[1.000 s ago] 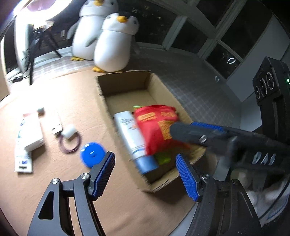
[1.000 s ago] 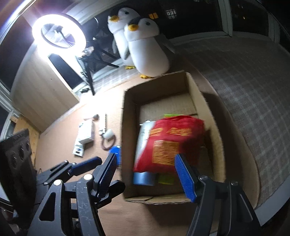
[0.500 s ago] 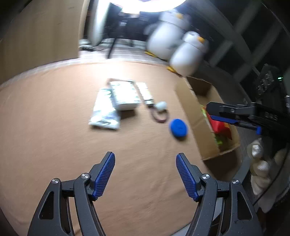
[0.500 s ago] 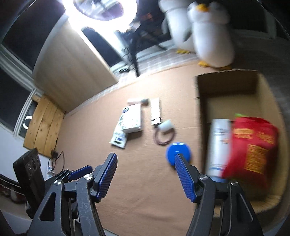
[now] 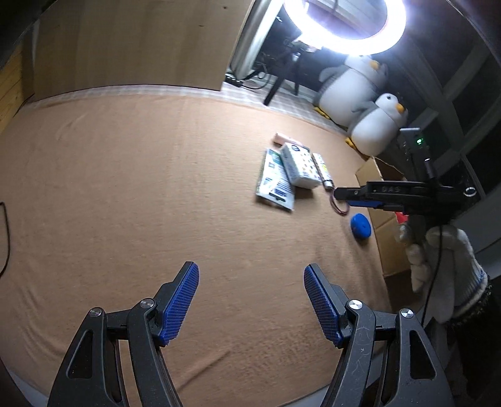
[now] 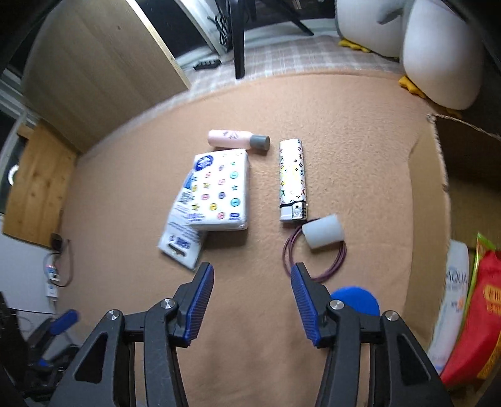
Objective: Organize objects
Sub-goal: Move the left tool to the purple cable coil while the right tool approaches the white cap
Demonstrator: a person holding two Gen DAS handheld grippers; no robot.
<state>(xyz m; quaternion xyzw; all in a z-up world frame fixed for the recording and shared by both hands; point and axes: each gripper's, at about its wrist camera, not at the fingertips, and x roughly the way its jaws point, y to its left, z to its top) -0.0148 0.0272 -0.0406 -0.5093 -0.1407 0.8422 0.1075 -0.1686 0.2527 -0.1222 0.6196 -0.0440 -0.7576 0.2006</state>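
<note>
Loose items lie on the tan cloth: a white tissue pack with coloured dots (image 6: 220, 191) (image 5: 297, 166), a flat wipes packet (image 6: 181, 238) under its edge, a pink bottle (image 6: 238, 141), a patterned lighter (image 6: 292, 180), a grey cap on a purple cord (image 6: 322, 233) and a blue round lid (image 6: 355, 300) (image 5: 360, 227). My right gripper (image 6: 252, 305) hovers above bare cloth just short of them; its jaws are closing with nothing between them. My left gripper (image 5: 250, 308) stands open over bare cloth, far to the left of the items.
A cardboard box (image 6: 438, 175) at the right holds a red snack bag (image 6: 476, 322) and a white tube (image 6: 454, 294). Two plush penguins (image 5: 366, 103) and a ring light (image 5: 347, 28) stand behind. A gloved hand (image 5: 444, 266) holds the right gripper.
Both grippers swung left, away from the box. The right one dropped closer to the loose items and its jaws narrowed. The left one moved over bare cloth.
</note>
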